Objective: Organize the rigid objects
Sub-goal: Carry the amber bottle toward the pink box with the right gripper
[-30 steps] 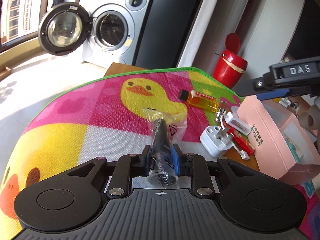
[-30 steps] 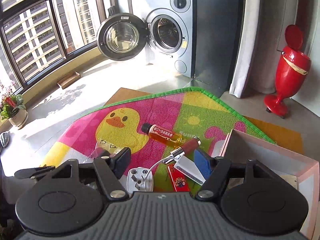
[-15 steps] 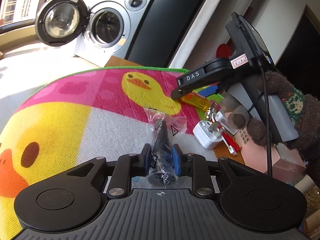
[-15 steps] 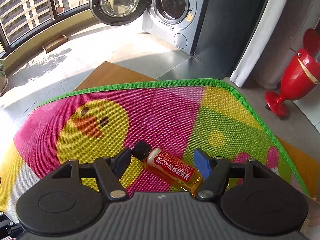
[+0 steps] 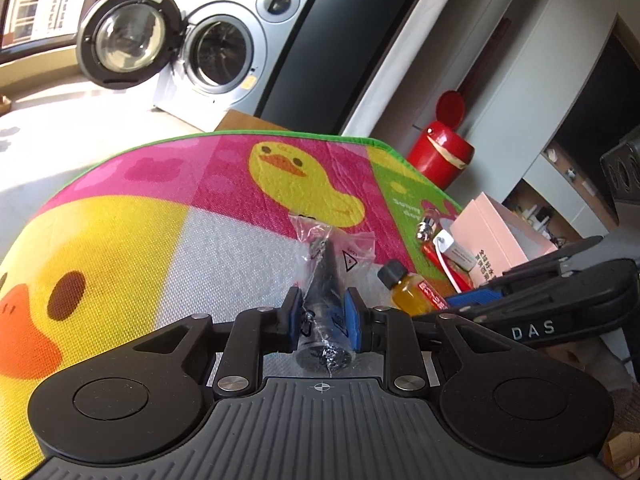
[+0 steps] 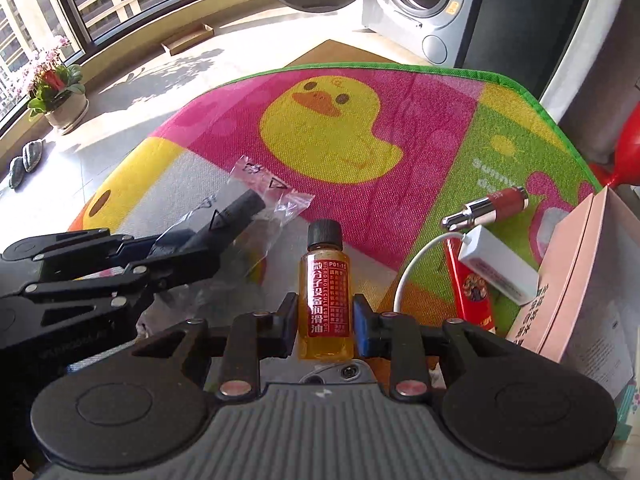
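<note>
Since a second ago you are bringing your right claw [image 6: 325, 322] down, closing around the upright oil bottle [image 6: 325, 292], cap pointing away, while your left claw [image 5: 323, 316] is clenching the bagged black part [image 5: 325, 280]

Left black two-finger gripper [image 5: 323, 312] is pointing forward and somewhat downward, its blue-padded jaws standing narrow and pressing on both sides of a dark tapered part sealed in a clear plastic bag [image 5: 326, 300]. Right black two-finger gripper [image 6: 325, 316] is tilting steeply downward just beside the left one, its jaws closing, with a small amber oil bottle with a black cap and red label [image 6: 325, 292] standing between the pads, which are sitting against its sides.
</note>
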